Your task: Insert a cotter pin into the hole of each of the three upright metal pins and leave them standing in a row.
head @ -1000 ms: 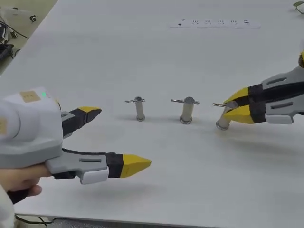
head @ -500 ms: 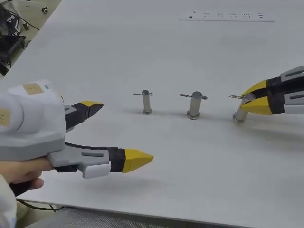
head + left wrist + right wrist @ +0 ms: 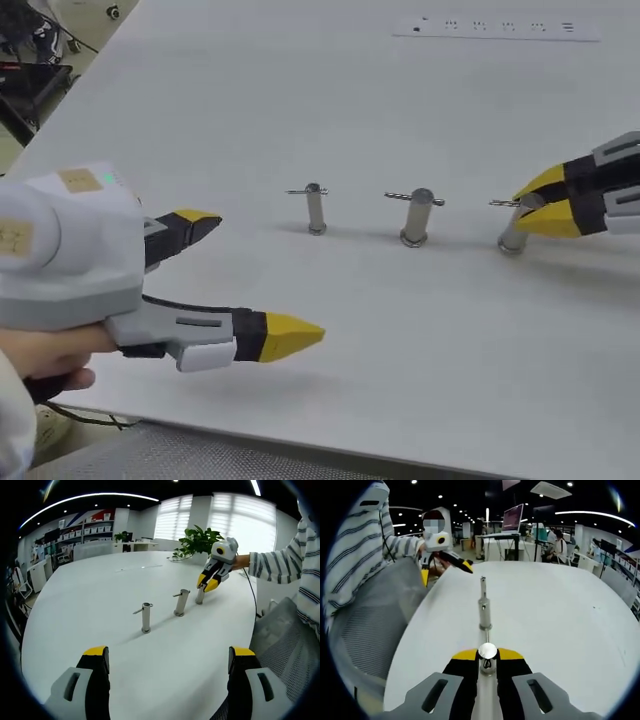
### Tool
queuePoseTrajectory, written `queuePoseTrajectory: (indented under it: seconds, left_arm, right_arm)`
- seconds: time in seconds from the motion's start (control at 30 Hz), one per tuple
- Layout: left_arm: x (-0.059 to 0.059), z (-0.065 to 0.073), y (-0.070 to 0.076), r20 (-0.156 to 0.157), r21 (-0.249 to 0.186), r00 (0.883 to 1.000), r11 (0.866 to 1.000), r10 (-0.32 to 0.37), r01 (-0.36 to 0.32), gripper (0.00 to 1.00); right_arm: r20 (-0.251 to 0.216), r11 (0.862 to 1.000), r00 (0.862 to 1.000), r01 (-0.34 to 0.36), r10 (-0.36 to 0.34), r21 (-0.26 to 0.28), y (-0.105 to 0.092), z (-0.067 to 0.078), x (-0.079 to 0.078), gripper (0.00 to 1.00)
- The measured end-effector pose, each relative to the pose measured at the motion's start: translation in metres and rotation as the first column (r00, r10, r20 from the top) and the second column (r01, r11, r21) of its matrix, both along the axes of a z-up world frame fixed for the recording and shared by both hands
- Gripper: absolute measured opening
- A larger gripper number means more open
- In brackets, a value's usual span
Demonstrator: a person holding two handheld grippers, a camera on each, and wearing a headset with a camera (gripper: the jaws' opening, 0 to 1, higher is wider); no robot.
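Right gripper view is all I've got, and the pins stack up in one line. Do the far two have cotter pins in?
Observer: Yes. In the head view a first cotter pin crosses the top of the left pin, and a second cotter pin crosses the middle pin.
Operator: And the near one?
Observer: A third cotter pin pokes out of the right pin toward the middle pin.
Operator: Left gripper holding anything?
Observer: No. The left gripper is wide open, with nothing between its fingers.
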State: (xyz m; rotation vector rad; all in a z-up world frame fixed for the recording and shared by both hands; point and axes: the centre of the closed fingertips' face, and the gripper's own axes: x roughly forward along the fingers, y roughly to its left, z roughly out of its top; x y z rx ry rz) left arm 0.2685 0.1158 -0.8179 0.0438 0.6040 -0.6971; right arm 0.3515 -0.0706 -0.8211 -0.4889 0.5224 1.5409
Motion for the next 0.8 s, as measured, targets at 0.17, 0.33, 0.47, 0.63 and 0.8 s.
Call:
queuePoseTrajectory:
  seconds: [0.17, 0.33, 0.47, 0.63, 0.8]
  left_arm:
    - [-0.0003, -0.0008, 0.0021, -0.003, 0.009, 1.0, 1.0, 0.003, -0.003, 0.99]
    - [-0.0002, 0.0004, 0.001, -0.002, 0.0, 1.0, 1.0, 0.002, -0.002, 0.99]
    - [0.0007, 0.0016, 0.001, 0.002, -0.004, 1.0, 1.0, 0.004, -0.004, 0.99]
    - [0.0008, 0.0003, 0.0024, -0.001, 0.006, 1.0, 1.0, -0.006, 0.006, 0.99]
    - [0.0012, -0.0014, 0.0084, -0.007, 0.009, 1.0, 1.0, -0.004, 0.004, 0.99]
  right_arm:
    - [-0.001, 1.0, 1.0, -0.021, 0.021, -0.002, 0.0013, -0.0008, -0.0013, 0.13]
    - [-0.025, 1.0, 1.0, 0.003, -0.003, 0.01, 0.0022, -0.0011, 0.0014, 0.14]
    - [-0.021, 1.0, 1.0, -0.004, 0.004, 0.001, 0.0023, -0.0015, 0.0004, 0.14]
    - [-0.011, 1.0, 1.0, 0.003, -0.003, 0.003, 0.002, -0.0022, 0.0035, 0.15]
    - [-0.022, 1.0, 1.0, 0.007, -0.007, 0.005, 0.0018, -0.0028, 0.0042, 0.15]
